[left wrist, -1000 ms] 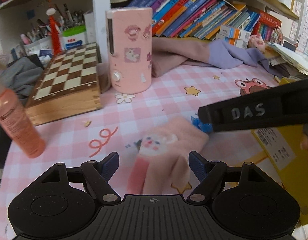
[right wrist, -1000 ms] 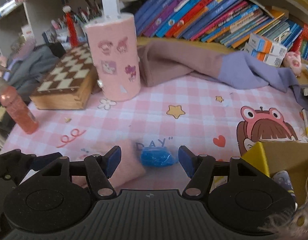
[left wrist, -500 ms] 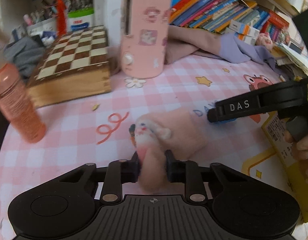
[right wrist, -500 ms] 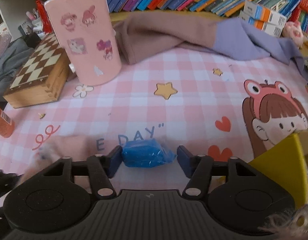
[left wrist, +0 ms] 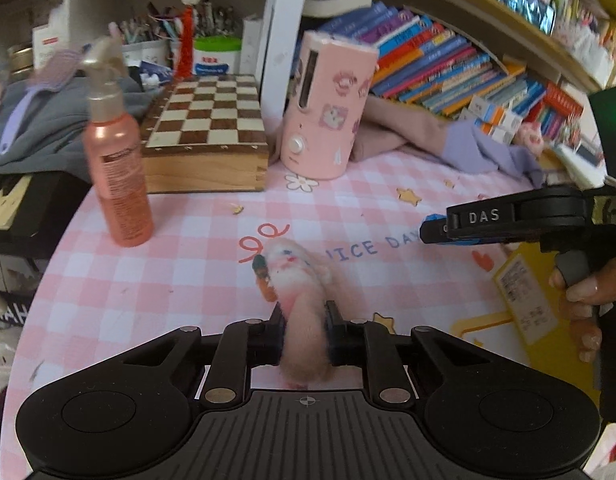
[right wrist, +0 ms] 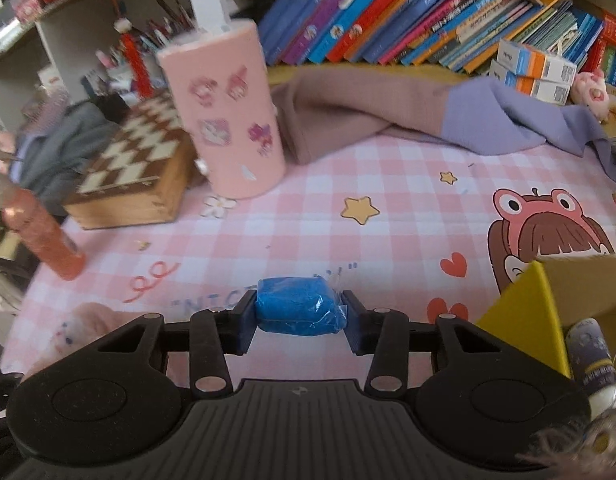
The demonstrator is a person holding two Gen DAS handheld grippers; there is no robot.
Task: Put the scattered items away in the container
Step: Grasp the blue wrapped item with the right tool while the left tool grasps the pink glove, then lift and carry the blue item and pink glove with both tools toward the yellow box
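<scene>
My left gripper [left wrist: 306, 316] is shut on a fluffy pink plush item [left wrist: 296, 280] with a small face, squeezed between the pads and raised off the pink checked mat [left wrist: 188, 280]. My right gripper [right wrist: 299, 312] is shut on a blue wrapped packet [right wrist: 298, 300]; in the left wrist view the right gripper [left wrist: 429, 234] reaches in from the right. The yellow cardboard box [right wrist: 523, 308] stands at the right edge, close to the right gripper, with a small bottle [right wrist: 591, 356] inside. In the right wrist view the pink plush item [right wrist: 84, 320] shows at the lower left.
A pink cylinder with stickers [left wrist: 327, 108], a wooden chessboard box [left wrist: 208, 132] and an orange spray bottle [left wrist: 118, 172] stand at the back and left. A brown and purple cloth [right wrist: 387, 116] lies before a row of books [right wrist: 407, 12]. A hand [left wrist: 587, 300] holds the right gripper.
Both grippers went from open to shut: the left closed on the pink plush item and lifted it, the right closed on the blue packet.
</scene>
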